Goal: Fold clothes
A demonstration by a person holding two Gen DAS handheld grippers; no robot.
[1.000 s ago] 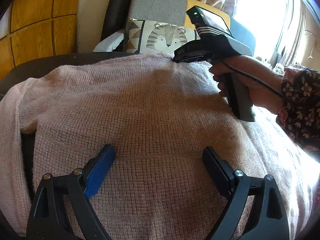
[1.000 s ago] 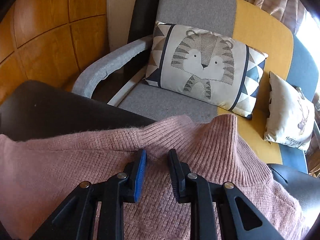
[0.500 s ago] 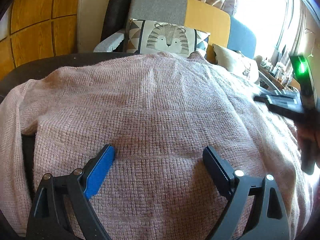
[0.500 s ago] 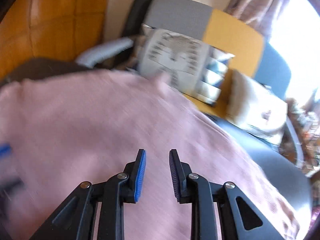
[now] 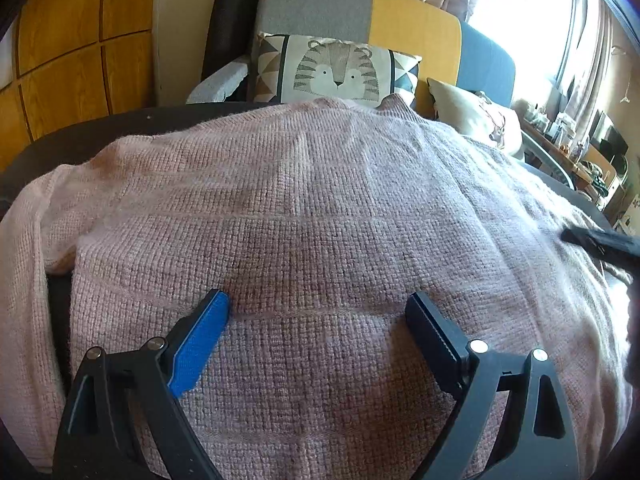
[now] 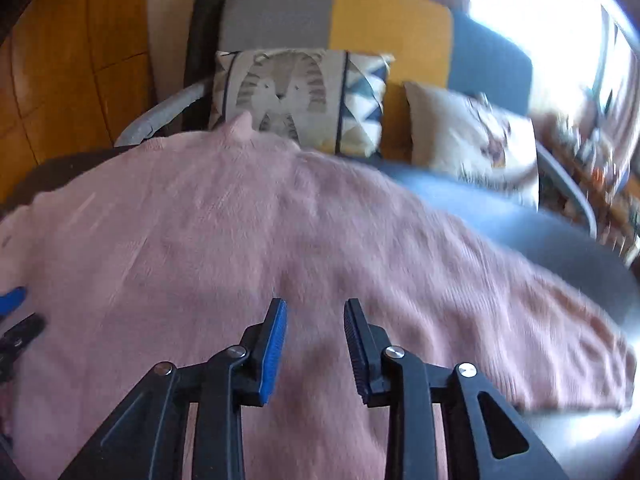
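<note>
**Tongs over the spread sweater**

Both tongs are held empty above the pink sweater, which is laid flat across the dark table, likely for folding. Left gripper is spread wide over the body, nothing pinched. Right gripper is opening, nothing between; the right sleeve lies beside it.

Motion-blurred right-wrist view; pink sweater cut off below, right gripper at frame edge.
</note>
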